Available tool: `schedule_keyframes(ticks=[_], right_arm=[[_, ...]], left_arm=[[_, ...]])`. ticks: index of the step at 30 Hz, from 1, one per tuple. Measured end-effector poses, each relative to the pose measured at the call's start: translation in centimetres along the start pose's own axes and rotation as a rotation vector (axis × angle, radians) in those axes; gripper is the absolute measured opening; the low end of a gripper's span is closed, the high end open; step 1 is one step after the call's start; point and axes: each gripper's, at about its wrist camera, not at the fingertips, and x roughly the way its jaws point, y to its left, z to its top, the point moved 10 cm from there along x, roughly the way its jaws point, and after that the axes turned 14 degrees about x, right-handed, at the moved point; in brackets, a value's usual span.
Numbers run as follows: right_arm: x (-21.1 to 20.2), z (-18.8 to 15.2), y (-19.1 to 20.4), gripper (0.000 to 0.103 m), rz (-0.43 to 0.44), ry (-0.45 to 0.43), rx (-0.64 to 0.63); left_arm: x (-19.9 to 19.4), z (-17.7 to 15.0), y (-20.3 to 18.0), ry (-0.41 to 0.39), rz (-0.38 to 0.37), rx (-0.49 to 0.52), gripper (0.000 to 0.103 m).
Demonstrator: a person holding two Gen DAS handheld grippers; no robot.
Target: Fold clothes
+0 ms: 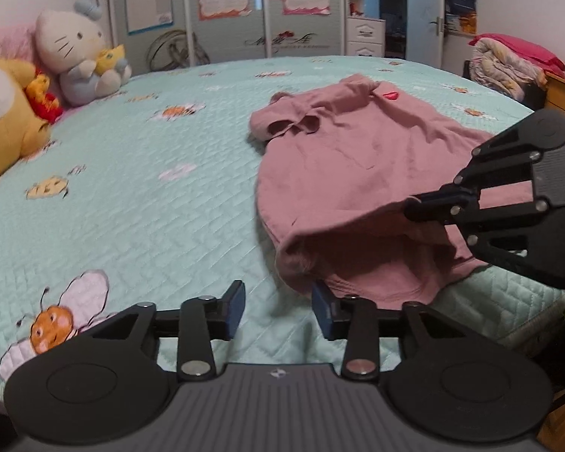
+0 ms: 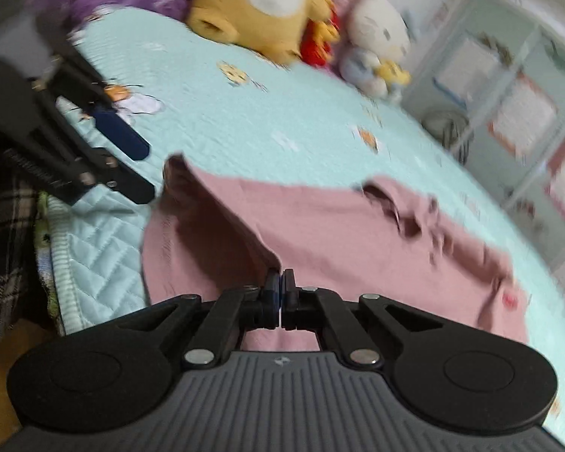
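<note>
A pink garment lies crumpled on the pale green quilted bed, with a small red patch near its far end. My left gripper is open just above the quilt at the garment's near left corner, nothing between its blue pads. My right gripper reaches in from the right and lifts the garment's near hem. In the right wrist view that gripper is shut on a ridge of the pink garment, and the open left gripper shows at the left.
A yellow bear plush and a white cat plush sit at the bed's far left. Wardrobe doors stand behind the bed. Folded bedding is piled at the right. The bed edge runs close by at the near right.
</note>
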Motion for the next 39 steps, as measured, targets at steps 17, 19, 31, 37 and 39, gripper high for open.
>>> schedule_keyframes(ticks=[17,19,31,37,39], right_arm=[[0.0,-2.1,-4.5,0.000,-0.024,0.047,0.194],[0.1,-2.1,-4.6,0.000,-0.026,0.047,0.196],[-0.5,-1.3,-3.1,0.000,0.005,0.022,0.168],[-1.1,-2.7,0.5,0.000,0.069,0.037,0.045],[-1.5,-3.4,0.8,0.001,0.044,0.037,0.001]], left_arm=[[2.0,3.2,-1.1,-0.066,-0.277,0.052,0.047],[2.1,3.2,-1.4,-0.062,-0.266,0.103,0.045],[-0.3,2.4,-2.4,-0.006,0.262,0.393,0.015],[1.0,-2.1,-3.6,0.166,0.393,0.504,0.012],[1.5,-3.1,-2.7,0.199,0.383,0.471,0.012]])
